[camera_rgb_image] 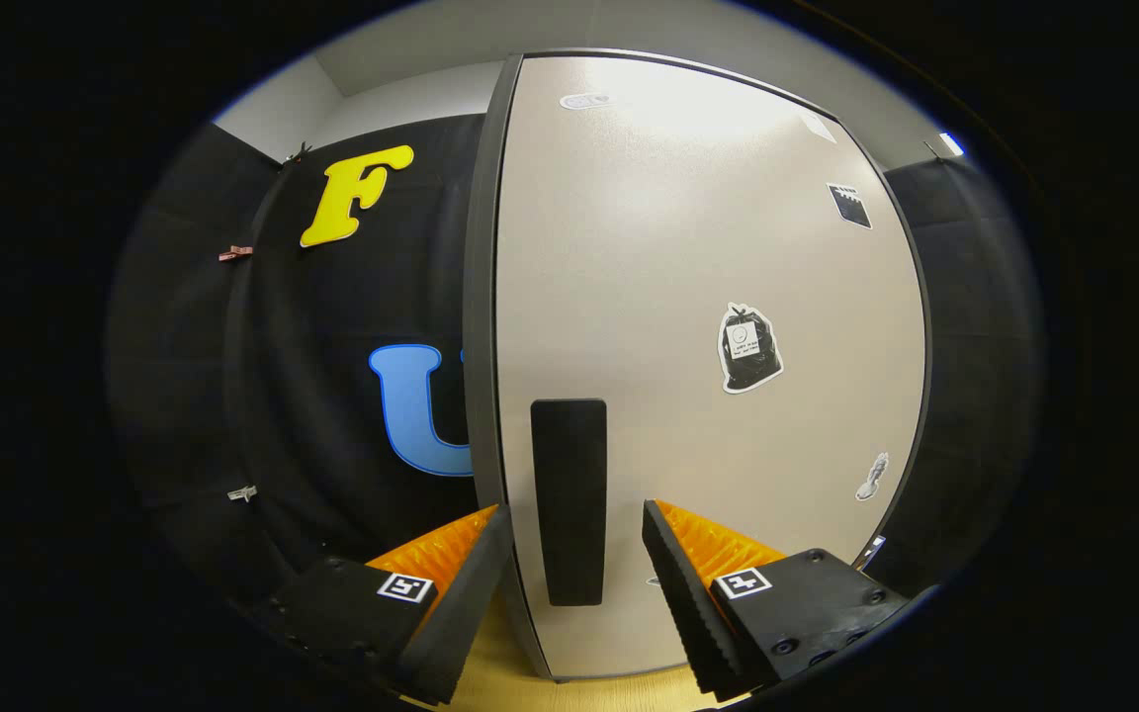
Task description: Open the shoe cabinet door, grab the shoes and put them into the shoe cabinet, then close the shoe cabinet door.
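Facing the shoe cabinet door (708, 247), pale and standing upright ahead. Tongs (574, 529) spreading wide, released, straddling the dark vertical handle (569, 499) near the door's left edge without touching it. Stickers (750, 348) dotting the door panel. Wooden floor (500, 682) showing below.

The pale wooden floor (510, 682) carries the shoe cabinet (688, 297), standing upright, its door's near edge leftward.

Smooth, faintly glossy cabinet door (708, 247) with matt black handle (569, 494).
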A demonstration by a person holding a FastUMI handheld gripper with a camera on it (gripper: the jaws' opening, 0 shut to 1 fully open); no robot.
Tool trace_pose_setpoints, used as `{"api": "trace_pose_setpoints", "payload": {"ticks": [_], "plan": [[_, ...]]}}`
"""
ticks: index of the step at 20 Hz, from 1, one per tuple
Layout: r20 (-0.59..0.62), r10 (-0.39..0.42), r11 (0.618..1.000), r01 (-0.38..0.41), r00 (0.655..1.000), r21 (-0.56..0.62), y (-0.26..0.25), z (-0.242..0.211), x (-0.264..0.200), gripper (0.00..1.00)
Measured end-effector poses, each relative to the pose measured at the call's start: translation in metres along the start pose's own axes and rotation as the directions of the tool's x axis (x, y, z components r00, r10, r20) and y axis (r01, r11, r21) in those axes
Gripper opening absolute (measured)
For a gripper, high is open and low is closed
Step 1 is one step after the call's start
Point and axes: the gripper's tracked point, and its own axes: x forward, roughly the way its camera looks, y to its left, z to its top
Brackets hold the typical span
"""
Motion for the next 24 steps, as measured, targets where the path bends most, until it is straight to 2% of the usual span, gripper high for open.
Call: {"api": "trace_pose_setpoints", "payload": {"ticks": [7,9,15,16,24], "plan": [[-0.008,-0.017,1.0,0.017,1.0,-0.006,-0.002,-0.005,0.012,0.87],[0.0,-0.018,1.0,0.018,1.0,-0.004,-0.003,-0.003,0.013,0.57],[-0.002,-0.004,1.0,0.004,1.0,-0.014,0.003,-0.004,0.014,0.55],[-0.004,-0.003,1.0,0.003,1.0,-0.014,0.002,-0.006,0.012,0.35],[-0.024,0.004,1.0,-0.004,1.0,-0.016,0.002,-0.008,0.008,0.35]]}}
